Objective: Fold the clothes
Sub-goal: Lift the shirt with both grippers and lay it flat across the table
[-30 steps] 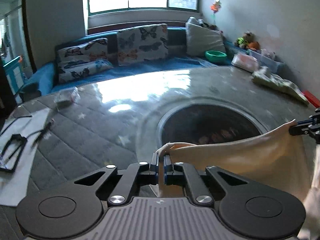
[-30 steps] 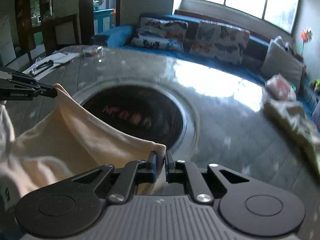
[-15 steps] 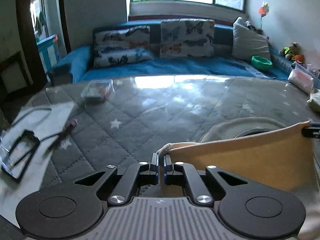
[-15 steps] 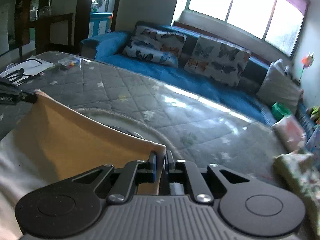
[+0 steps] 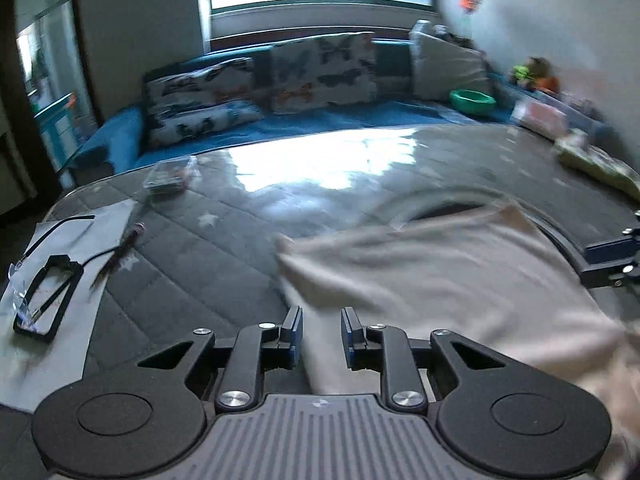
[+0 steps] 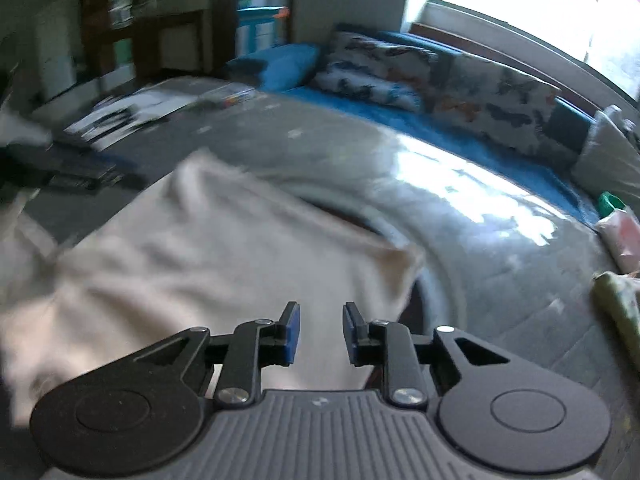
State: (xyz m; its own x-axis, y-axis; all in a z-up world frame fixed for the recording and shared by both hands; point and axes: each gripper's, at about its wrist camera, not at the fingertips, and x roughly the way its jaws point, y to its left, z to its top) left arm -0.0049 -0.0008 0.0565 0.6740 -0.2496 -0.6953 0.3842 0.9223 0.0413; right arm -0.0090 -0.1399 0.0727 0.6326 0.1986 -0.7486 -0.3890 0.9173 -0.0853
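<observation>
Soft matt cream cloth garment (image 5: 460, 280) on glossy quilted mat (image 5: 192, 264) (star-printed)

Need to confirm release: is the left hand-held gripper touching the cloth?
Cannot tell. The left wrist view shows the left hand-held gripper open, with the cloth lying between and beyond its fingers; blur hides any gap.

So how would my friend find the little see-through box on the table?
Start at the big grey quilted table with stars. Go to its far left edge, by the blue sofa, past the white paper with glasses. The box sits there alone: small, clear plastic, with coloured bits inside, unlike the flat paper and the cream cloth.
</observation>
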